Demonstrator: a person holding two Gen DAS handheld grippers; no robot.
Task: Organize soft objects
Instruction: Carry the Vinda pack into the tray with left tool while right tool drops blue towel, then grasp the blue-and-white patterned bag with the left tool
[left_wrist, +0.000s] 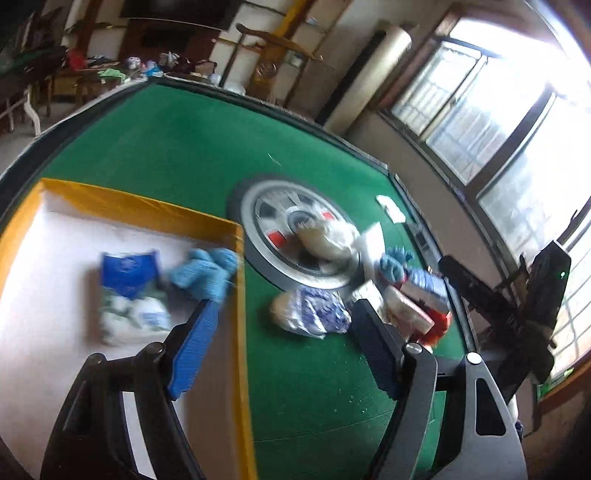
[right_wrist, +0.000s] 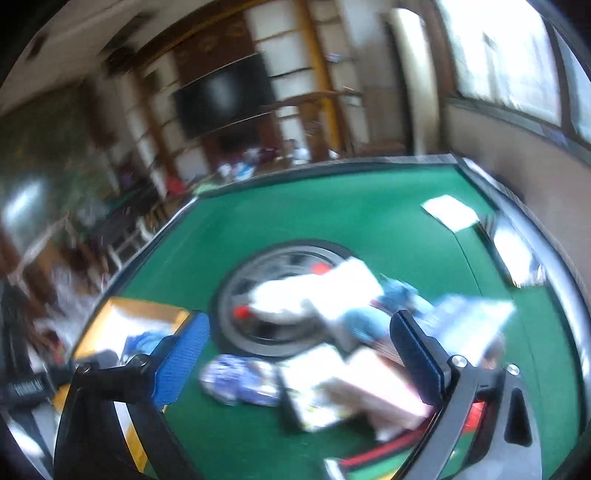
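Left wrist view: at the left edge of the green tabletop (left_wrist: 177, 147) we see a yellow-walled tray (left_wrist: 140, 206) with a white floor. In it lie a blue-and-white packet (left_wrist: 129, 295) and, just beside it against the tray's right wall, a light-blue cloth (left_wrist: 205, 273). Our left gripper (left_wrist: 284, 321) stands apart with nothing between its pads, straddling that wall. Right of the tray a blue-patterned bag (left_wrist: 314, 314) lies on the felt, below the round centre disc (left_wrist: 295, 229), where a pale bagged bundle (left_wrist: 325, 236) rests. Toward the right edge sits a heap of packets (left_wrist: 410, 295), blurred.

In the right wrist view, our right gripper (right_wrist: 299, 325) is spread wide and empty above that heap.
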